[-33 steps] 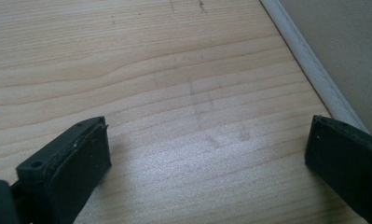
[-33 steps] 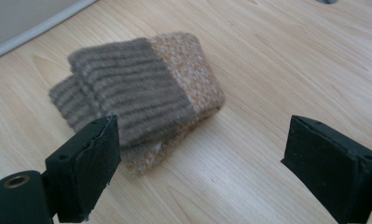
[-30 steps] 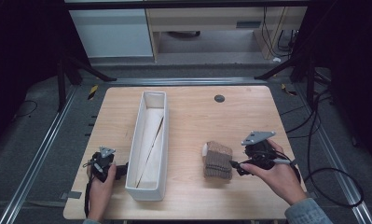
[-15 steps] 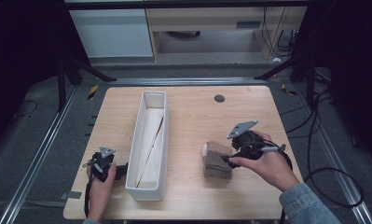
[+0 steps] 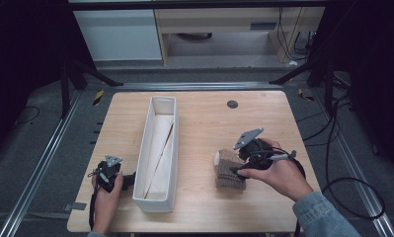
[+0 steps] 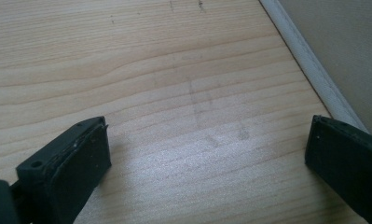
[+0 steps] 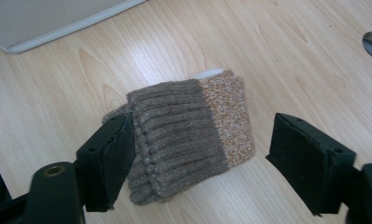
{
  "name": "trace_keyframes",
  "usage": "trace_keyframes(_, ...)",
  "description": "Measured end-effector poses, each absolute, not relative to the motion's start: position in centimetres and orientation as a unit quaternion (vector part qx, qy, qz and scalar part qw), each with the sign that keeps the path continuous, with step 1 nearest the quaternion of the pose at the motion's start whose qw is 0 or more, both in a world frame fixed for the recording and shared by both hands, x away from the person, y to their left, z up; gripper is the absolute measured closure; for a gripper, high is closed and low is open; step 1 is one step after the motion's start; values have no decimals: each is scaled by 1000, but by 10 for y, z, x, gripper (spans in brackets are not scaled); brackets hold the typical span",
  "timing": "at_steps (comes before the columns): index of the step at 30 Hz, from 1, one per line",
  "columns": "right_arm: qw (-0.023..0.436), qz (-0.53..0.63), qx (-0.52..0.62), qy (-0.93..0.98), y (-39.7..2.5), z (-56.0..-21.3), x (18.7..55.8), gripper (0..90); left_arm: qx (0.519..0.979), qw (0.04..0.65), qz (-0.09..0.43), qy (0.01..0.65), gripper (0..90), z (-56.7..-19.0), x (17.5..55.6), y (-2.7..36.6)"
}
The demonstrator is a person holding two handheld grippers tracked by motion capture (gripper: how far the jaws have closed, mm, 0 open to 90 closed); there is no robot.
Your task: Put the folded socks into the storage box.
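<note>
Right gripper view: folded brown knit sock flat on the wood surface, ribbed cuff on top, orange-flecked band to one side, bit of white showing behind. Right hand-held gripper wide open around it, one jaw touching the cuff edge, other jaw well clear, nothing clamped. High view: sock on the right half of the surface, right hand-held gripper at its right edge, hand behind it. Long white tray left of centre, running front to back. Small dark round disc near the far edge. Left hand-held gripper just beside the tray's near-left wall. Left gripper view: left hand-held gripper jaws wide apart over bare wood, holding nothing, tray wall at right.
</note>
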State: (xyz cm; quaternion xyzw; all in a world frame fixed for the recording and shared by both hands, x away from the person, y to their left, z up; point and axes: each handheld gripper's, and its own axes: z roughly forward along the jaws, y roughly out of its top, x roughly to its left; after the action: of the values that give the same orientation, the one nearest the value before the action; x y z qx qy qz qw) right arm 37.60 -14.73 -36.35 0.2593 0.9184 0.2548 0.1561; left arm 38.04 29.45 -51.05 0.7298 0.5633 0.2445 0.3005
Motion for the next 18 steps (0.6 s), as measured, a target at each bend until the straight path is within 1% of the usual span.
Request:
trace_keyframes(1, 155, 251, 255, 921, -145, -365, 376, 256, 730, 300, 244, 563, 0, -511, 380, 295)
trace_keyframes(7, 144, 246, 245, 927, -138, -370, 375, 274, 730, 300, 244, 563, 0, -511, 380, 295)
trace_keyframes(14, 136, 247, 241, 929, -132, -377, 376, 243, 730, 300, 244, 563, 0, -511, 380, 295)
trace_keyframes(18, 134, 246, 239, 930, -131, -379, 376, 245, 730, 301, 244, 563, 0, -511, 380, 294)
